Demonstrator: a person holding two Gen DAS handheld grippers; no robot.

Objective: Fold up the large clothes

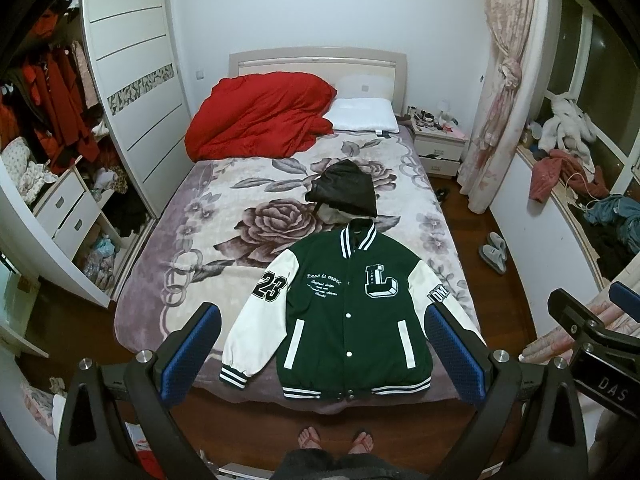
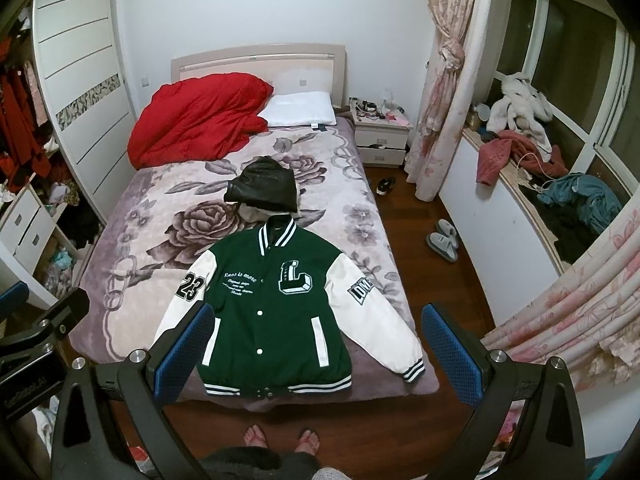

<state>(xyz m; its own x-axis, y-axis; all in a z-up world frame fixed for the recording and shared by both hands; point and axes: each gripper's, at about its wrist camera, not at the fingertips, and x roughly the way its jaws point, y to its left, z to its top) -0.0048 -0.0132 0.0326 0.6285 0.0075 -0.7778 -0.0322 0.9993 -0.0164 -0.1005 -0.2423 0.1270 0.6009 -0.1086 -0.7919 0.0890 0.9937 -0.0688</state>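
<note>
A green varsity jacket with white sleeves lies flat and face up on the near end of the bed, buttoned, collar toward the far headboard and hem at the near edge of the mattress. Its sleeves angle outward and down along each side of the body. The left gripper hangs above the near edge of the bed with its blue-padded fingers spread wide and nothing between them; seen from its camera, the jacket's body sits in the gap, below and beyond the fingertips, not touched. The right gripper is likewise wide open and empty, held above the same near edge, with the jacket's lower half between its fingers in its own view and the right sleeve reaching toward its right finger. Just beyond the collar lies a dark folded garment. A person's feet in sandals stand on the wooden floor at the foot of the bed.
</note>
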